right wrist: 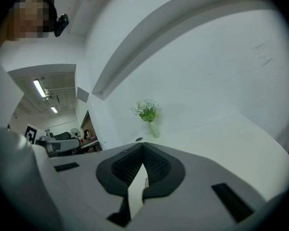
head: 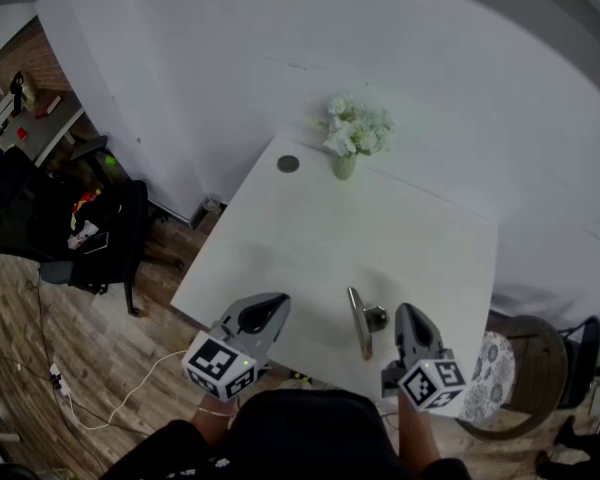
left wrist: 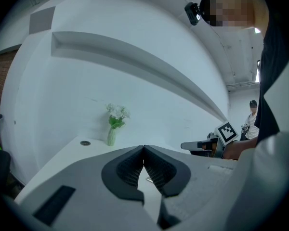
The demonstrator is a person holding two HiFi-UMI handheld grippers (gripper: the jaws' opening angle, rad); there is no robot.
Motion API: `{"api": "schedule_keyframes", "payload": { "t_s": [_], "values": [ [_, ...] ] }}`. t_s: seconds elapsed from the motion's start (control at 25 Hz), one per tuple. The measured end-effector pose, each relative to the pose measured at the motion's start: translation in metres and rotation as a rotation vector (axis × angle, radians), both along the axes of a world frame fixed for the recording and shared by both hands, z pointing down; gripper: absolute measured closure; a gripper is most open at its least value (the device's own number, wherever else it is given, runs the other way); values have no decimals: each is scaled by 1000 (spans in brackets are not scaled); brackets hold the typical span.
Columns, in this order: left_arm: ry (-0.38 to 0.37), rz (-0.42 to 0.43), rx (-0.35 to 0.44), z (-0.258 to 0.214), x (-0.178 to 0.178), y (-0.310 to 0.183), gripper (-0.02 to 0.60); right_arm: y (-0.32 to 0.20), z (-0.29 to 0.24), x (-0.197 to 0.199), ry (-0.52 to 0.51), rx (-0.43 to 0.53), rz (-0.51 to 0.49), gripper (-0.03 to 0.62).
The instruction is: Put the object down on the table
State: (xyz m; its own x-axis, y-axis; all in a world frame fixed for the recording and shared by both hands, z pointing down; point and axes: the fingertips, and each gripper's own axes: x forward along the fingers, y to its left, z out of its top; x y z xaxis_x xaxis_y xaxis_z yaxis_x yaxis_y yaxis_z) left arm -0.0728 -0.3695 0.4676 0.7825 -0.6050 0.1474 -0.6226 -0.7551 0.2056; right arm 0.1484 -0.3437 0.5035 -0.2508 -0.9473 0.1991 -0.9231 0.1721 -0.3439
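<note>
A slim silvery metal object [head: 360, 323] with a short stub on one side lies flat on the white table [head: 310, 228], close to the near edge. No gripper touches it. My left gripper [head: 270, 306] hovers to its left over the table's near corner, and its jaws [left wrist: 144, 148] meet at the tips with nothing between them. My right gripper [head: 410, 316] is just right of the object, jaws [right wrist: 143, 144] closed together and empty. In the left gripper view the right gripper [left wrist: 207, 146] shows at the right with its marker cube.
A small vase of white flowers [head: 347, 138] stands at the table's far edge by the wall, with a round dark disc [head: 288, 164] to its left. A black office chair [head: 90, 238] is on the floor at left, and a round stool [head: 515, 363] at right.
</note>
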Motion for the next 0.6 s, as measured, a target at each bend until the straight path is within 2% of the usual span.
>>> {"api": "schedule_keyframes", "payload": {
  "t_s": [0.32, 0.6],
  "values": [
    [8, 1, 1, 1, -3, 0, 583, -1, -12, -3, 48, 26, 2, 600],
    [7, -1, 2, 0, -7, 3, 583, 2, -12, -5, 42, 16, -1, 600]
  ]
}}
